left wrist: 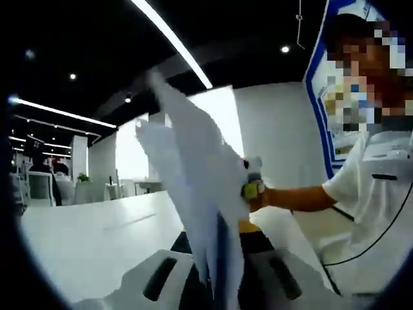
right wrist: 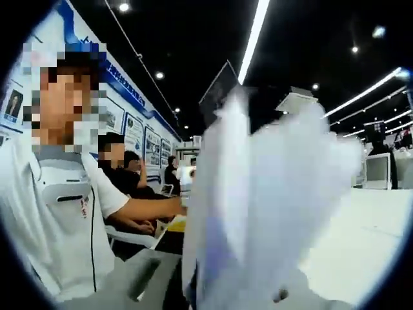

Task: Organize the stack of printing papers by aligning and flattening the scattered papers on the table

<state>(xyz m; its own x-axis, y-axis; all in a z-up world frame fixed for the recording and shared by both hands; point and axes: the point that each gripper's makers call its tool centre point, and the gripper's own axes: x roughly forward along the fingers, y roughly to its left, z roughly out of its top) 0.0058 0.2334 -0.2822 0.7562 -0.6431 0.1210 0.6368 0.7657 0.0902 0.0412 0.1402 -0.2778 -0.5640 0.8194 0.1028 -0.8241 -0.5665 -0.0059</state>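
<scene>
A sheaf of white printing papers (left wrist: pixel 193 168) stands up on edge, lifted off the white table (left wrist: pixel 90 239). It rises from between the jaws of my left gripper (left wrist: pixel 216 284), which is shut on its lower edge. My right gripper (left wrist: pixel 253 184), with a yellow-green part, grips the sheaf's far edge in the left gripper view. In the right gripper view the same papers (right wrist: pixel 271 206) are blurred and fan upward from my right gripper (right wrist: pixel 213 290), which is shut on them. The sheets are uneven at the top.
The person (left wrist: pixel 374 194) in a white shirt sits at the table's side, one arm stretched toward the papers. Other people (right wrist: pixel 122 168) sit behind. Bare white tabletop (right wrist: pixel 361 239) lies beyond the papers. Chairs and desks (left wrist: pixel 45 187) stand far back.
</scene>
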